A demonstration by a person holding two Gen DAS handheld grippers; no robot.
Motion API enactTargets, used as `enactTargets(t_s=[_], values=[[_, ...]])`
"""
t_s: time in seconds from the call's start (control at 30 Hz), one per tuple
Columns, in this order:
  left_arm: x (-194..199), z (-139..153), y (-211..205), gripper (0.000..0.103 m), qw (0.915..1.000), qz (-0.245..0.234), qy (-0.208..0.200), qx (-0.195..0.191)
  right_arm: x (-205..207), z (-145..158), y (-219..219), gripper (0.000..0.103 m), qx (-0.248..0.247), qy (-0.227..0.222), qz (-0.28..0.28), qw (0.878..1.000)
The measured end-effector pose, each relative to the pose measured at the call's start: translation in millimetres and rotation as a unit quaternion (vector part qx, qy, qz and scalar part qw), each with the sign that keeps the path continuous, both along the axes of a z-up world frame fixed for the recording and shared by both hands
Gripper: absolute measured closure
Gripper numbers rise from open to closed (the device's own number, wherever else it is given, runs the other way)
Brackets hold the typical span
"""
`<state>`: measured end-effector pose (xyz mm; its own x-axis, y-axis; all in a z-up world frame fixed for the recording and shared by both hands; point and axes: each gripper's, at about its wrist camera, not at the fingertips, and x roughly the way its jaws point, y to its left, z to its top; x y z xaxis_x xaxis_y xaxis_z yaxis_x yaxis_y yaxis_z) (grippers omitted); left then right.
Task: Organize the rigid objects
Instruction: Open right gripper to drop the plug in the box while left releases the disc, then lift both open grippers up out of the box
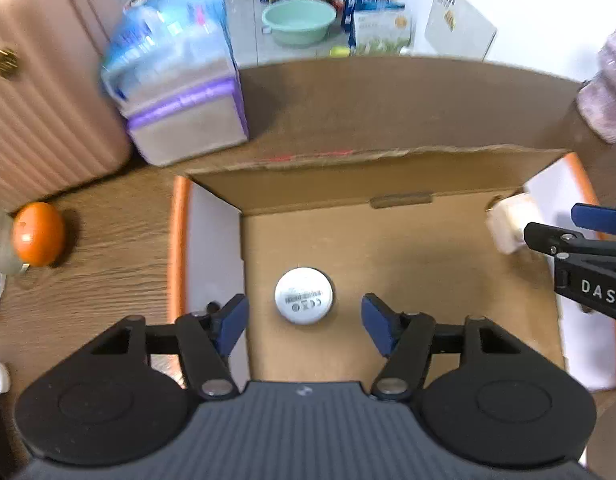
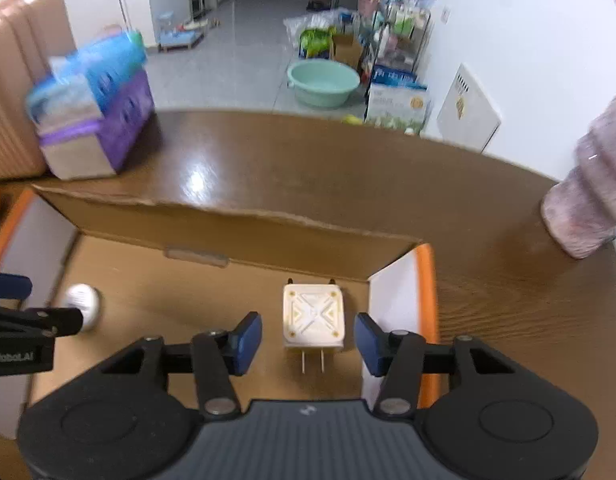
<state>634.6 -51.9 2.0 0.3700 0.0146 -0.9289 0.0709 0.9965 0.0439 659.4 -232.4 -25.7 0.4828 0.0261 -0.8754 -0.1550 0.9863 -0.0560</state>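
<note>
Cardboard box [image 1: 387, 248] holds smooth round puck [image 1: 304, 295], perhaps plastic; both grippers [image 1: 304, 322] [image 2: 308, 342] gape, empty.

White walls, grey tiled floor [image 2: 244, 60], a green basin [image 2: 323, 82] beside a wire rack [image 2: 399, 28].

White round puck [image 1: 304, 295] lying flat on cardboard box [image 1: 387, 248] floor, cream plug adapter [image 2: 312, 317] near its right wall

blurred: tissue pack [image 1: 176, 68] | cut off: sleeve [image 1: 607, 92] (right edge)
</note>
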Motion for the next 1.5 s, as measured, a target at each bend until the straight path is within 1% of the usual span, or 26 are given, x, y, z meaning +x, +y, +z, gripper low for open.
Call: enactTargets(t_s=[0.1, 0.2, 0.3, 0.33, 0.4, 0.43, 0.47, 0.5, 0.57, 0.63, 0.7, 0.73, 0.77, 0.8, 0.87, 0.9, 0.93, 0.97, 1.0, 1.07, 1.13, 1.27, 1.33, 1.4, 1.43, 1.5], values=[[-32, 40, -3, 0.027, 0.9987, -0.007, -0.050, 0.007, -25, 38, -1, 0.044, 0.003, -0.028, 0.002, 1.000], [-69, 77, -6, 0.025, 0.9946, -0.009, -0.103, 0.007, -58, 76, -6, 0.043, 0.012, -0.058, 0.002, 0.998], [-110, 111, -5, 0.022, 0.9860, -0.001, -0.166, -0.014, -94, 108, -9, 0.041, 0.018, -0.087, 0.000, 0.996], [-123, 119, -5, 0.022, 0.9828, 0.002, -0.184, -0.016, -109, 121, -9, 0.037, 0.019, -0.102, -0.001, 0.995], [-151, 135, -6, 0.022, 0.9738, 0.007, -0.227, -0.008, -136, 143, -13, 0.037, 0.032, -0.139, 0.001, 0.990], [-168, 143, -7, 0.021, 0.9670, 0.007, -0.255, 0.001, -146, 152, -15, 0.036, 0.037, -0.153, -0.001, 0.988], [-175, 147, -8, 0.020, 0.9597, 0.006, -0.281, 0.008, -163, 162, -16, 0.035, 0.044, -0.177, 0.001, 0.983], [-190, 152, -8, 0.017, 0.9512, 0.008, -0.308, 0.014, -178, 169, -19, 0.034, 0.048, -0.195, 0.001, 0.980], [-221, 161, -5, 0.016, 0.9338, 0.012, -0.357, 0.015, -204, 179, -22, 0.023, 0.054, -0.234, -0.003, 0.971], [-245, 164, -2, 0.013, 0.9175, 0.017, -0.397, 0.009, -231, 186, -24, 0.022, 0.051, -0.275, -0.014, 0.960], [-262, 162, 3, 0.012, 0.9078, 0.020, -0.419, -0.002, -254, 189, -25, 0.022, 0.047, -0.312, -0.023, 0.949], [-272, 161, 4, 0.009, 0.9022, 0.019, -0.431, -0.009, -263, 189, -26, 0.021, 0.047, -0.326, -0.024, 0.944], [-278, 158, 7, 0.006, 0.8966, 0.017, -0.442, -0.012, -274, 189, -28, 0.016, 0.053, -0.342, -0.027, 0.938], [-288, 154, 7, 0.000, 0.8858, 0.018, -0.463, -0.015, -283, 187, -31, 0.014, 0.062, -0.360, -0.028, 0.930], [-307, 141, 12, 0.000, 0.8638, 0.019, -0.503, -0.020, -305, 184, -36, 0.003, 0.078, -0.401, -0.032, 0.912], [-316, 135, 12, 0.000, 0.8571, 0.019, -0.514, -0.020, -318, 180, -37, 0.001, 0.088, -0.430, -0.033, 0.898], [-322, 130, 13, 0.000, 0.8548, 0.019, -0.518, -0.022, -328, 176, -38, 0.000, 0.095, -0.450, -0.033, 0.888], [-327, 124, 14, 0.000, 0.8548, 0.017, -0.518, -0.025, -338, 170, -39, 0.000, 0.101, -0.469, -0.033, 0.877], [-331, 119, 13, 0.000, 0.8550, 0.014, -0.518, -0.026, -346, 165, -39, 0.000, 0.104, -0.482, -0.034, 0.869], [-339, 109, 14, 0.000, 0.8529, 0.014, -0.521, -0.025, -359, 155, -37, 0.000, 0.102, -0.494, -0.029, 0.863], [-344, 101, 15, 0.000, 0.8535, 0.011, -0.520, -0.030, -372, 145, -35, 0.000, 0.101, -0.502, -0.025, 0.859], [-362, 89, 23, 0.000, 0.8534, 0.014, -0.519, -0.043, -384, 135, -33, 0.000, 0.109, -0.502, -0.029, 0.857], [-369, 85, 22, 0.000, 0.8554, 0.012, -0.517, -0.035, -389, 131, -32, 0.000, 0.104, -0.501, -0.030, 0.859], [-380, 81, 22, 0.000, 0.8551, 0.010, -0.517, -0.033, -398, 124, -30, 0.000, 0.101, -0.501, -0.028, 0.859], [-386, 79, 24, 0.000, 0.8560, 0.012, -0.516, -0.034, -402, 121, -30, 0.000, 0.100, -0.498, -0.029, 0.861], [-401, 73, 30, 0.000, 0.8606, 0.016, -0.506, -0.053, -413, 113, -30, 0.000, 0.102, -0.492, -0.027, 0.864]])
